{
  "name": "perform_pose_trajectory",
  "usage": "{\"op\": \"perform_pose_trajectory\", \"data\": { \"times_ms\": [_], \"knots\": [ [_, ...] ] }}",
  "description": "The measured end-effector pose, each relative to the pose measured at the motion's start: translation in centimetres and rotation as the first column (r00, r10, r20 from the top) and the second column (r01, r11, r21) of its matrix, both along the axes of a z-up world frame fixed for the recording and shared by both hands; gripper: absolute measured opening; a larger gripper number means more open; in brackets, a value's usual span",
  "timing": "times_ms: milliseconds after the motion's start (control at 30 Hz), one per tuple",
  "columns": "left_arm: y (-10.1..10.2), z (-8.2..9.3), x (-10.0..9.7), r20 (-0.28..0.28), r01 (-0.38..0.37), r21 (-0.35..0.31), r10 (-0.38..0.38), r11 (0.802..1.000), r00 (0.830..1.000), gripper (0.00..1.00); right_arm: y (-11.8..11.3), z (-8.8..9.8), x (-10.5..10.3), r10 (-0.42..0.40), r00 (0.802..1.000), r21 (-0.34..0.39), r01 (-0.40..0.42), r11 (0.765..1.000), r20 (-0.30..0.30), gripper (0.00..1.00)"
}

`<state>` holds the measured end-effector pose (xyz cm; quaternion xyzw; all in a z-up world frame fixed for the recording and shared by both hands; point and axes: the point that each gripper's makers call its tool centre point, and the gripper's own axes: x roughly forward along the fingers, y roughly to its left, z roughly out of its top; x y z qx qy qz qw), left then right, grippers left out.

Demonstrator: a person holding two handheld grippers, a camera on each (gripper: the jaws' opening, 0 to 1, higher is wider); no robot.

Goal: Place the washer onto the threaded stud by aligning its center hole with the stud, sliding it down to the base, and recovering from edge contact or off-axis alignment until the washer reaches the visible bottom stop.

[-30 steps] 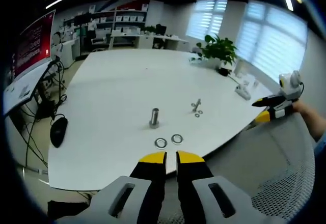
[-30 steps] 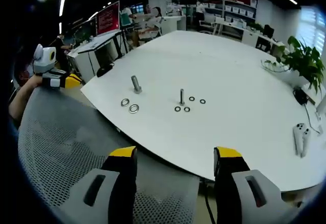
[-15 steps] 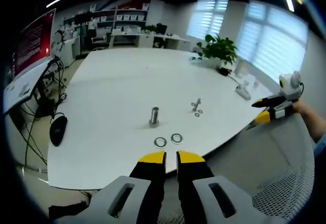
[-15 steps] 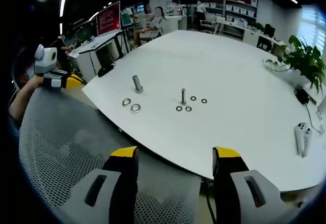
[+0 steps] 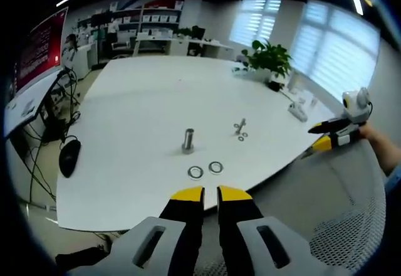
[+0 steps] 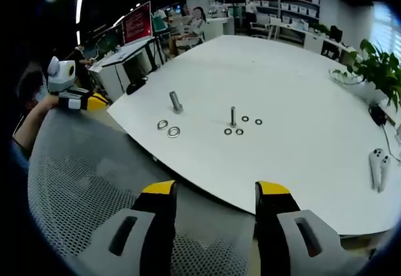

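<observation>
Two large washers (image 5: 205, 170) flat on the desk (image 5: 144, 100) beside the thick stud (image 5: 188, 140), thin stud (image 6: 233, 115) ringed by four small washers (image 6: 242, 126), left gripper (image 5: 210, 194) jaws nearly closed and empty, right gripper (image 6: 217, 189) jaws wide and empty, above a mesh chair (image 6: 81, 182).

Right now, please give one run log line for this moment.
left gripper: shut, empty | right gripper: open, empty | washers: on table | stud: bare

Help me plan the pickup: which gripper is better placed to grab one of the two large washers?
Left, probably. The left gripper points at the two large steel washers just ahead of its shut jaws; the right gripper, open, is farther from them.
</observation>
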<state>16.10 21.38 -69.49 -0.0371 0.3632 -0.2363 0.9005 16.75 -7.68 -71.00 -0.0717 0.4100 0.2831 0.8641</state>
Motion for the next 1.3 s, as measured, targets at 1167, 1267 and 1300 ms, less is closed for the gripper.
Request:
{"op": "perform_pose_trajectory", "data": {
  "times_ms": [1167,1267,1300],
  "knots": [
    [-2.0,0.6,-0.1,0.016,0.133,-0.099,-0.132,0.986,0.991,0.03,0.6,-0.8,-1.1,0.033,0.996,0.019,-0.032,0.999,-0.08,0.35],
    [-2.2,0.6,-0.2,0.014,0.148,-0.1,-0.147,0.984,0.989,0.02,0.7,-0.8,-1.2,0.04,0.996,0.016,-0.038,0.999,-0.084,0.35],
    [-2.2,0.5,-0.2,0.015,0.15,-0.098,-0.149,0.984,0.989,0.02,0.7,-0.8,-1.2,0.04,0.996,0.02,-0.039,0.999,-0.083,0.35]
  ]
}}
